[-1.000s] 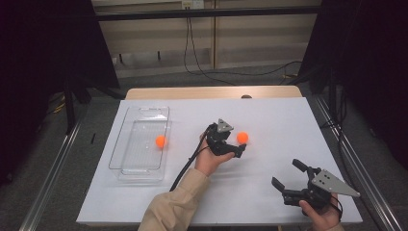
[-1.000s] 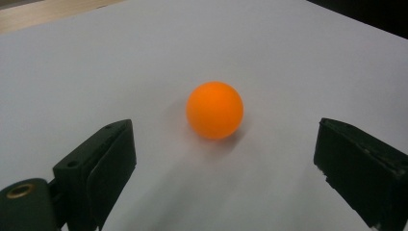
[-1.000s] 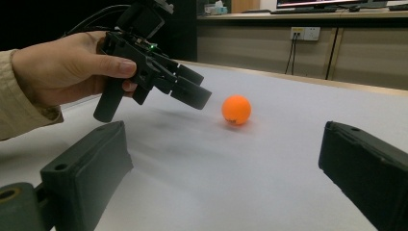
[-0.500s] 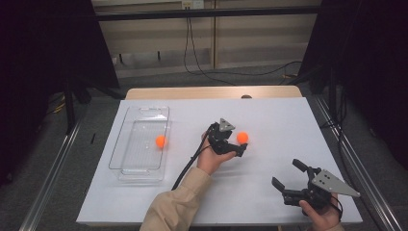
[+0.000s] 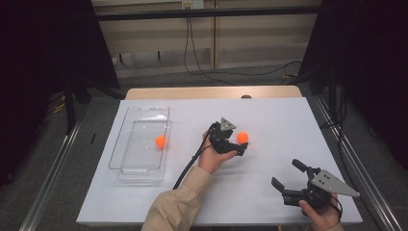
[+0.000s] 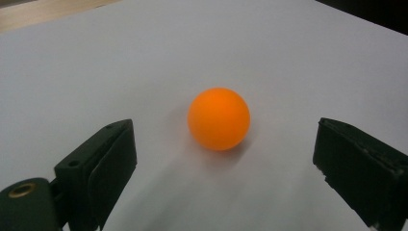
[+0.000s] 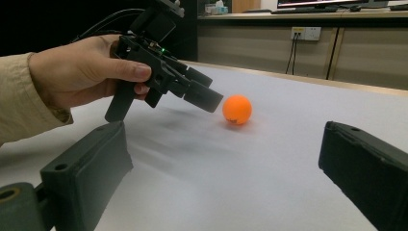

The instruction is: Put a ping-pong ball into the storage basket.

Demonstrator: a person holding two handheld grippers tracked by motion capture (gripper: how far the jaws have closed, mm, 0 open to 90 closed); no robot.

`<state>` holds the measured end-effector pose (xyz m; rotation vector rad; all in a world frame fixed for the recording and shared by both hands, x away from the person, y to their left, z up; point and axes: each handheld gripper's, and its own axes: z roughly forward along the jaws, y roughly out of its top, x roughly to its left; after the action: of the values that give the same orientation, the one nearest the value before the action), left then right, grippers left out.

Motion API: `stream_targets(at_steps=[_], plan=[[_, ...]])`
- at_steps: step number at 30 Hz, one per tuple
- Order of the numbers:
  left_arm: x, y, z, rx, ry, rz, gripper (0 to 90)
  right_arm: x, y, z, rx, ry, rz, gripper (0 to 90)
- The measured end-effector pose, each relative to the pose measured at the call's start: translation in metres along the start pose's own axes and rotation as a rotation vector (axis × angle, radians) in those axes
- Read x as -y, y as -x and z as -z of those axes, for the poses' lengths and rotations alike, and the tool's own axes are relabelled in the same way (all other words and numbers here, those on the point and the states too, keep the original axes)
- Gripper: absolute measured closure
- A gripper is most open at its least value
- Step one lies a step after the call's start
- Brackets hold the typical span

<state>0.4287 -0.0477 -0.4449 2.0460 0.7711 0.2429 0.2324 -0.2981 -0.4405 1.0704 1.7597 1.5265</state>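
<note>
Near the middle of the white desk (image 5: 269,120) lies an orange ball (image 5: 242,137), bare surface all around it; the left gripper (image 5: 239,145) hovers just beside it with jaws spread wide, the ball ahead of them and untouched; the right gripper (image 5: 287,174) sits well apart toward the near edge, jaws open and empty; a clear tray (image 5: 126,159) at the left holds a second orange ball (image 5: 160,141); the right hand (image 5: 321,217) is cut off by the frame.

High view looks down; both gripper views closely share the orange ball (image 6: 219,118).
</note>
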Motion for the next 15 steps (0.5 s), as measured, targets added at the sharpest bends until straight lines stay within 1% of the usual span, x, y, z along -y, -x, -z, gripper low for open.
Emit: stream_targets(at_steps=[3, 8, 15], plan=[[0.0008, 0.0000, -0.0018, 0.000, -0.007, -0.002, 7.8, -0.0001, 0.0003, 0.0002, 0.002, 0.002, -0.003, 2.9], [0.0007, -0.0014, -0.0044, -0.008, -0.005, -0.004, 8.2, -0.0002, 0.0001, 0.0002, 0.001, 0.002, -0.003, 2.9], [-0.0005, -0.0028, -0.0087, -0.010, -0.013, 0.004, 8.2, 0.0000, 0.0007, 0.0005, 0.001, 0.002, 0.002, 2.9]])
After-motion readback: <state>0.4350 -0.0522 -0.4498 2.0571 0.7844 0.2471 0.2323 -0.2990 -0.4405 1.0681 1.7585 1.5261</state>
